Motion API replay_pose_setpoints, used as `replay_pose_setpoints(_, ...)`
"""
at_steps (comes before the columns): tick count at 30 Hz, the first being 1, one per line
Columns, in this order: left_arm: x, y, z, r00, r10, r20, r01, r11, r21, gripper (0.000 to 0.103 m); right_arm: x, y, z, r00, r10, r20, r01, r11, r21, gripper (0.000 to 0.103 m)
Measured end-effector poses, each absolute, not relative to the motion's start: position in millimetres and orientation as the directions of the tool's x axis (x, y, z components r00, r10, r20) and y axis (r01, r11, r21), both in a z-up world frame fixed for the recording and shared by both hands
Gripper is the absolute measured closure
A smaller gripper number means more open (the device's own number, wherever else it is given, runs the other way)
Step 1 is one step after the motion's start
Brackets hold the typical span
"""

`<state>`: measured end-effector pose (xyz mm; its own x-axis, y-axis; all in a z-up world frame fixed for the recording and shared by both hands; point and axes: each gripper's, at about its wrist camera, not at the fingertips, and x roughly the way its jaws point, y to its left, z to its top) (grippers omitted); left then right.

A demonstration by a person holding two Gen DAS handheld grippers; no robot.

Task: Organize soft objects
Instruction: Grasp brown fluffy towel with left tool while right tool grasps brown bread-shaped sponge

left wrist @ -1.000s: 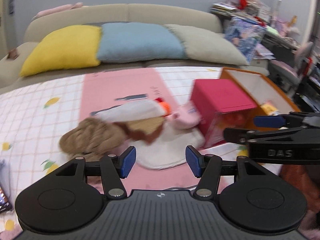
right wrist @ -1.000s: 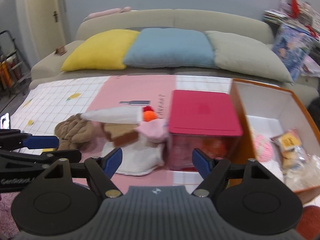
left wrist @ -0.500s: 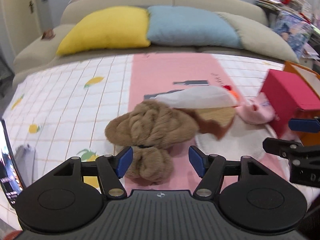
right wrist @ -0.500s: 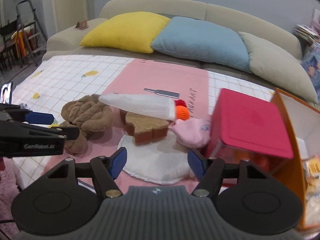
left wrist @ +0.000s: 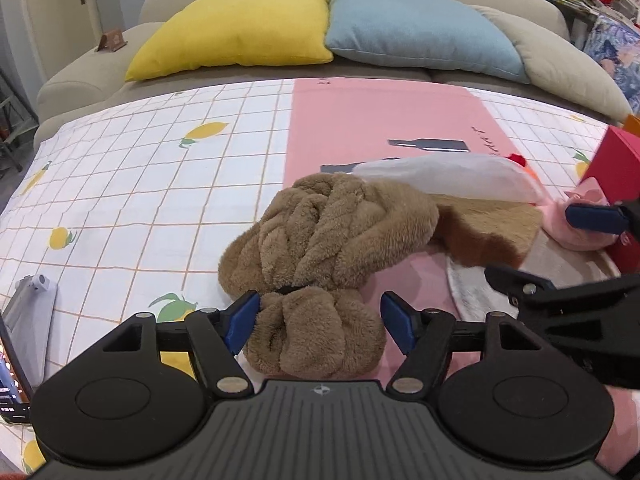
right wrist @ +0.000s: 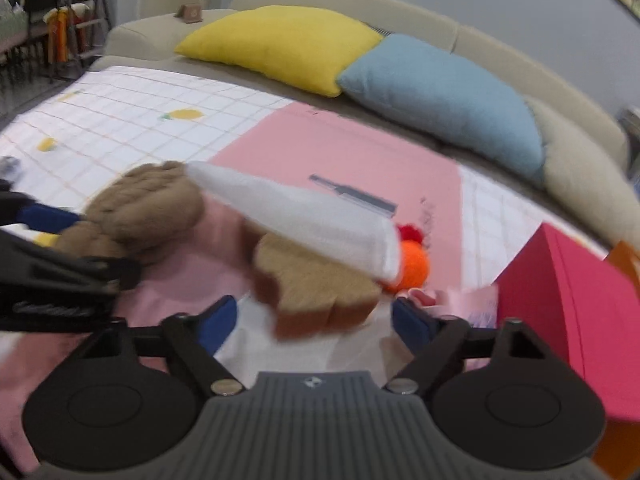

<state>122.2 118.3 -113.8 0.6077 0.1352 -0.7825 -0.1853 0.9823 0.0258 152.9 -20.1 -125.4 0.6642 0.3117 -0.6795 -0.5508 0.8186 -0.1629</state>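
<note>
A brown knotted plush (left wrist: 332, 236) lies on the checked cloth (left wrist: 160, 184). Its lower lobe sits between the pads of my left gripper (left wrist: 318, 320), whose jaws are opening and do not press it. To its right are a toast-shaped plush (right wrist: 316, 288), a white cone plush (right wrist: 296, 216) with an orange pompom (right wrist: 412, 268), and a pink plush (left wrist: 580, 220), on a white round pad (left wrist: 500, 280). My right gripper (right wrist: 316, 322) hovers just before the toast plush, jaws opening, nothing gripped. It also shows at the right of the left wrist view (left wrist: 532, 244).
A red box (right wrist: 580, 320) stands right of the pile, with an orange box (right wrist: 624, 256) behind it. Yellow (left wrist: 240, 28), blue (left wrist: 420, 28) and beige (left wrist: 560, 68) cushions line the sofa at the back. A phone on a stand (left wrist: 16, 340) is at the left edge.
Both grippers dropped closer to the pile. The left one slid left until the brown plush's lower lobe came between its pads. The right one rolled and closed in on the toast plush, jaws wider.
</note>
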Motion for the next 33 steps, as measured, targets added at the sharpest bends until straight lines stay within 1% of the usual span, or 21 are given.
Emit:
replay_pose_setpoints(5,128.0,121.2,-119.2,0.597,0.142,-0.79,-0.197,0.98,0.028,0.024,175.3,-16.0,-133.1,0.63,0.324,-0.706,-0.554,0.825,-0.116,0.02)
replay_pose_setpoints(8,128.5,120.2,-121.1,0.595,0.151,-0.789,-0.19,0.981,0.044,0.029,184.3,-14.2,-136.8,0.623,0.322,-0.713,-0.557,0.823,-0.115,0.02)
replay_pose_setpoints(10,128.6,120.0,-122.1,0.595,0.161,-0.788,-0.193,0.98,0.054,0.032,188.7,-14.6,-139.6,0.604,0.336,-0.722,-0.558,0.825,-0.082,0.02)
replay_pose_setpoints(11,128.5,119.9,-122.7,0.593,0.165,-0.788,-0.193,0.979,0.06,0.034,190.5,-15.1,-140.4,0.596,0.343,-0.726,-0.559,0.827,-0.068,0.021)
replay_pose_setpoints(12,128.2,119.5,-123.2,0.592,0.169,-0.788,-0.193,0.979,0.065,0.037,192.5,-15.8,-141.1,0.585,0.35,-0.732,-0.561,0.826,-0.053,0.026)
replay_pose_setpoints(13,128.0,118.9,-123.3,0.593,0.174,-0.786,-0.192,0.979,0.072,0.038,192.8,-15.7,-141.7,0.575,0.356,-0.737,-0.564,0.824,-0.041,0.027)
replay_pose_setpoints(15,127.7,117.9,-122.9,0.595,0.189,-0.781,-0.189,0.978,0.093,0.047,191.0,-16.4,-138.8,0.576,0.361,-0.733,-0.567,0.823,-0.039,0.03)
replay_pose_setpoints(17,126.8,117.1,-121.3,0.602,0.196,-0.774,-0.187,0.977,0.102,0.05,188.0,-17.3,-133.3,0.571,0.375,-0.731,-0.575,0.818,-0.029,0.031)
replay_pose_setpoints(20,125.8,116.1,-119.5,0.606,0.201,-0.77,-0.187,0.976,0.108,0.053,183.1,-19.3,-122.0,0.567,0.387,-0.728,-0.578,0.816,-0.017,0.033)
replay_pose_setpoints(24,121.6,116.9,-112.8,0.618,0.205,-0.759,-0.199,0.975,0.101,0.054,181.1,-24.5,-105.3,0.534,0.393,-0.749,-0.561,0.827,0.035,0.035)
replay_pose_setpoints(27,115.6,119.1,-101.5,0.637,0.19,-0.747,-0.213,0.975,0.066,0.054,179.0,-37.0,-86.1,0.51,0.436,-0.741,-0.522,0.842,0.137,0.035)
replay_pose_setpoints(29,111.0,117.5,-93.0,0.652,0.178,-0.737,-0.214,0.976,0.047,0.054,181.1,-51.5,-76.7,0.468,0.499,-0.73,-0.472,0.839,0.27,0.035)
replay_pose_setpoints(32,103.8,111.8,-80.8,0.678,0.156,-0.718,-0.198,0.98,0.026,0.054,189.6,-76.2,-78.4,0.354,0.575,-0.738,-0.311,0.816,0.487,0.035)
replay_pose_setpoints(33,102.2,109.4,-77.8,0.684,0.15,-0.714,-0.19,0.982,0.024,0.054,190.2,-84.3,-81.8,0.324,0.594,-0.736,-0.25,0.804,0.539,0.035)
